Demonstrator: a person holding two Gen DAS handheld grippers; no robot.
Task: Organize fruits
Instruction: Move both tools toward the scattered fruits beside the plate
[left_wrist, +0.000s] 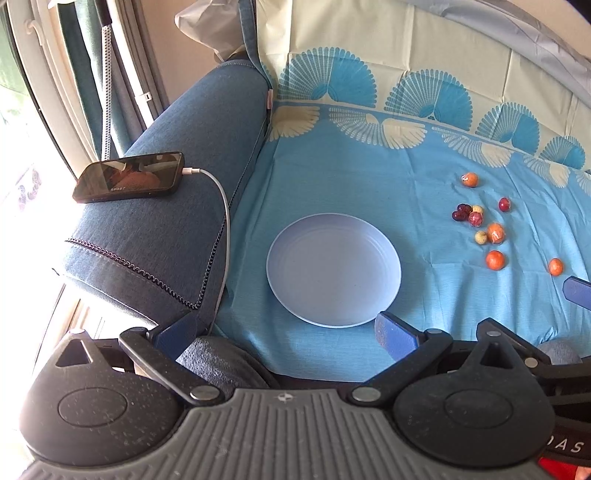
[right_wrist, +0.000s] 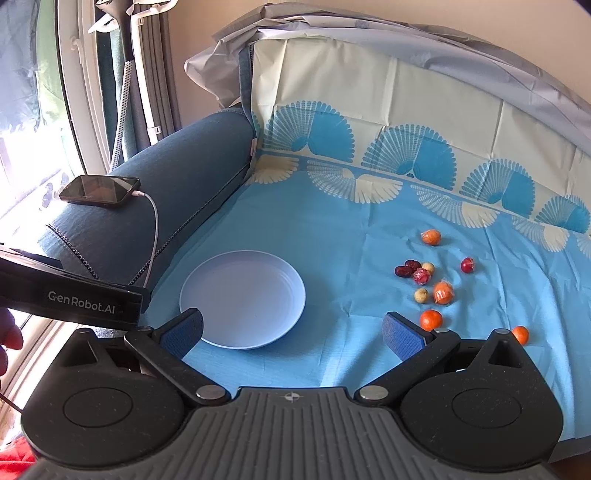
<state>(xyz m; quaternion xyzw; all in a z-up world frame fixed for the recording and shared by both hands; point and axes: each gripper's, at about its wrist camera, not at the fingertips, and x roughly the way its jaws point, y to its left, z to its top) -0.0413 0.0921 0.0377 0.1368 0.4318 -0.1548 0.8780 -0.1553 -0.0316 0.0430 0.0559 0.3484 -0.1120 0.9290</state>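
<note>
Both my left claw (left_wrist: 286, 330) and right claw (right_wrist: 293, 332) hang spread and empty; the fruits (right_wrist: 430, 286) look light, round, roll-prone, some film-wrapped and slippery, so I'd pinch each across its middle.

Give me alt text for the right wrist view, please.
The open right gripper hovers empty over a blue patterned cloth, with an empty pale blue plate just ahead on the left and small orange, red and yellowish fruits scattered to the right. A phone charges on the blue sofa arm at left.
</note>
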